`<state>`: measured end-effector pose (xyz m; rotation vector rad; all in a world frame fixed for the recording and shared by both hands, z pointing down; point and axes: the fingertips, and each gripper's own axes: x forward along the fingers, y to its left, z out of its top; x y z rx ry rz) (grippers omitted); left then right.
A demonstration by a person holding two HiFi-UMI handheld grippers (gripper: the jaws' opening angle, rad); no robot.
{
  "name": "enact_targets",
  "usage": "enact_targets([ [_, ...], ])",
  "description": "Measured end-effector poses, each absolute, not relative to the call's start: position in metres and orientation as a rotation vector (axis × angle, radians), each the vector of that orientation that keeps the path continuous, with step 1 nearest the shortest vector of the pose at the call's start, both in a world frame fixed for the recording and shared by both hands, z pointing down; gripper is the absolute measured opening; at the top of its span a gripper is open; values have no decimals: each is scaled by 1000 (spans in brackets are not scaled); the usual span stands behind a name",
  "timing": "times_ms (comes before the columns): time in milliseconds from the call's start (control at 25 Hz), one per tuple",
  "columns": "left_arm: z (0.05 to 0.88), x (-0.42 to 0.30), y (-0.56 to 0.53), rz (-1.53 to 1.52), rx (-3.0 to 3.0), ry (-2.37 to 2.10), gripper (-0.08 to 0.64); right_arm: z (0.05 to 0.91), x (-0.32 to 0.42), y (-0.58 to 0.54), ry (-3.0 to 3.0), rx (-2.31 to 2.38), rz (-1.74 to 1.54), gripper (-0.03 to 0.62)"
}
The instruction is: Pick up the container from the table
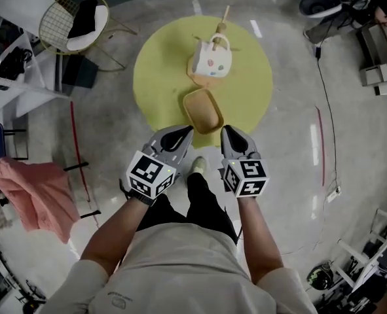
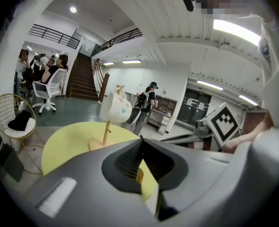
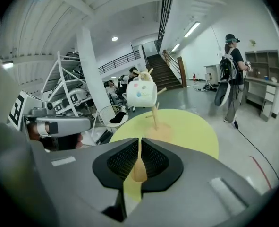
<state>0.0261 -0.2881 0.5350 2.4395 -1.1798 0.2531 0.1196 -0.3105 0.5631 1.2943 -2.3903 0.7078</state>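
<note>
My left tool (image 1: 184,131) and right tool (image 1: 228,131) are both closed and empty, just off the near edge of the round yellow tabletop (image 1: 157,70), where the shallow tan oval container (image 1: 203,110) sits.

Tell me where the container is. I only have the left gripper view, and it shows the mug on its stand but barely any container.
Observer: In the head view, the wooden container lies at the near edge of the yellow table, closer to you than the mug.
Operator: Is the right gripper on it?
Observer: No. The right gripper has its fingers together with nothing between them.
Operator: Anything inside the container?
Observer: From above it looks empty.
</note>
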Motion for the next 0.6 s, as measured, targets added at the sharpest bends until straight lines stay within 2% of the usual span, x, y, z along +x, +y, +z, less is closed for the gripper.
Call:
enact_targets([
  [240,578,39,-310,289,2370,-1206,6,626,131,-335,-2312,1209,767,11],
  [320,593,37,-316,303,2355,-1208,6,646,127,-341,-2291,1181,788,37],
  [600,626,39,-329,347,2313,-1220,6,701,123,-349,-2205,1106,833,66],
])
